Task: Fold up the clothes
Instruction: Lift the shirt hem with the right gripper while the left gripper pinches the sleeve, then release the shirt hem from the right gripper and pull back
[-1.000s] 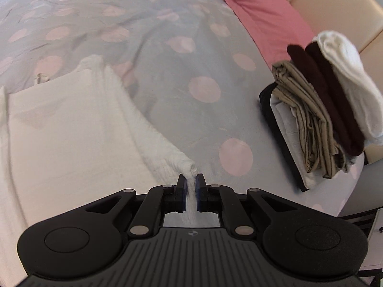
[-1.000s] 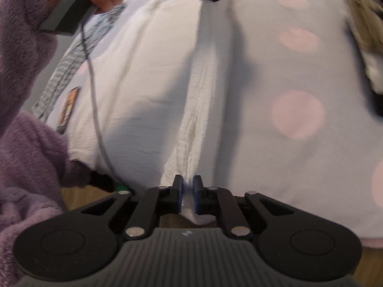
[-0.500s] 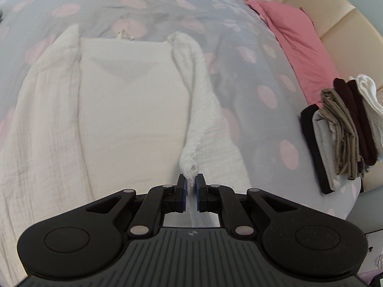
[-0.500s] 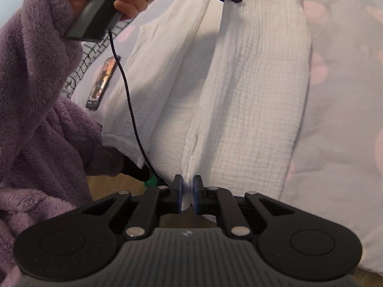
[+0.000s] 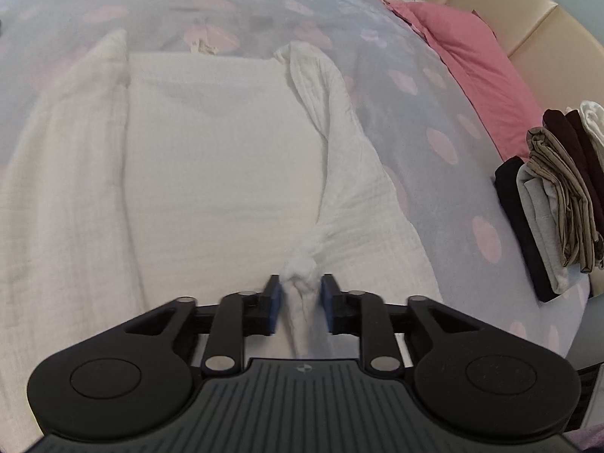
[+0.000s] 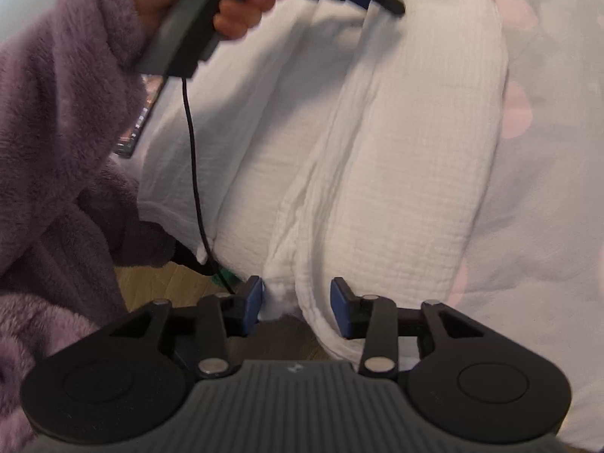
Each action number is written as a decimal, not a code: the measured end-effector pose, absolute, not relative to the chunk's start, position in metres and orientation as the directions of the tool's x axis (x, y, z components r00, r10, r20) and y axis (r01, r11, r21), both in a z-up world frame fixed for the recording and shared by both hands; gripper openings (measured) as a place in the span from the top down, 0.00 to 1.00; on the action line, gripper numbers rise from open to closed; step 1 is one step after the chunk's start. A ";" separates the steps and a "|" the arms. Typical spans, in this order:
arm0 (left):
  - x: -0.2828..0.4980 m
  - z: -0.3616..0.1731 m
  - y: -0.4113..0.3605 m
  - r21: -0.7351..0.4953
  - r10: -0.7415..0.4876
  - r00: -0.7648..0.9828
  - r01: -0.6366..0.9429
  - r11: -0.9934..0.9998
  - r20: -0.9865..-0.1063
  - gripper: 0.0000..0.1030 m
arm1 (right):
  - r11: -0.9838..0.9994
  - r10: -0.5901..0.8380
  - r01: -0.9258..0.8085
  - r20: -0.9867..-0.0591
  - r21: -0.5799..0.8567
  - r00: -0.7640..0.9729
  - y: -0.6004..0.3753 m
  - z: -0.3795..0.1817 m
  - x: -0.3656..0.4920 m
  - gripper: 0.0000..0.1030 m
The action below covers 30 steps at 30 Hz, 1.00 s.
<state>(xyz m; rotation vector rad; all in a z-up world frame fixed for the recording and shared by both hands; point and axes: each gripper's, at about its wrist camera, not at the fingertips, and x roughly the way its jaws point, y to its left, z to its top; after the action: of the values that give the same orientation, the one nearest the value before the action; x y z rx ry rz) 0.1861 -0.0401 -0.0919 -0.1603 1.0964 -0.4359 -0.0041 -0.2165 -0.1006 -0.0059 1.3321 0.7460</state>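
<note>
The white crinkled garment (image 5: 211,173) lies spread on your polka-dot bedspread (image 5: 445,204), one side folded inward. Your left gripper (image 5: 300,300) and right gripper (image 6: 296,302) both stand parted around bunched edges. A stack of folded clothes (image 5: 558,192) sits well apart.

Each gripper, the left gripper (image 5: 301,302) and the right gripper (image 6: 295,304), has a ribbed dark grey body, two round black side discs, black linkage arms with silver screws, and black fingers (image 5: 272,304) faced with blue pads. In the right wrist view the left one shows a grey handle (image 6: 181,41) with a thin black cable (image 6: 194,173) hanging from it. The person wears a fluffy purple sleeve (image 6: 64,120).
</note>
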 end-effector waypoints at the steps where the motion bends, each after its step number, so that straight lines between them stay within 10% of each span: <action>1: 0.179 -0.087 -0.038 -0.324 -0.407 0.397 0.261 0.909 -0.822 0.75 | 0.778 0.474 -0.497 -0.879 0.384 0.062 -0.223 -0.098 -0.006 0.57; 17: 0.033 -0.070 -0.035 -0.392 -0.460 0.252 0.280 0.877 -0.851 0.75 | 0.765 0.301 -0.620 -0.948 0.176 0.104 -0.285 -0.121 -0.033 0.58; 18: 0.026 -0.072 -0.033 -0.390 -0.455 0.249 0.270 0.880 -0.855 0.75 | 0.760 0.300 -0.627 -0.948 0.171 0.105 -0.283 -0.124 -0.034 0.59; 20: 0.015 -0.077 -0.028 -0.394 -0.449 0.238 0.245 0.886 -0.862 0.75 | 0.748 0.279 -0.648 -0.954 0.144 0.111 -0.277 -0.127 -0.039 0.96; 30: -0.001 -0.081 -0.017 -0.437 -0.475 0.222 0.199 0.877 -0.852 0.75 | 0.646 0.418 -0.690 -0.908 0.326 -0.037 -0.236 -0.095 -0.081 0.95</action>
<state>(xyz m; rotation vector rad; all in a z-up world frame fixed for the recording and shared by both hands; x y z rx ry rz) -0.0011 -0.0165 -0.0810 -0.2556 1.2663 -0.4723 -0.0813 -0.2362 -0.0954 -0.2564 1.3351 0.9071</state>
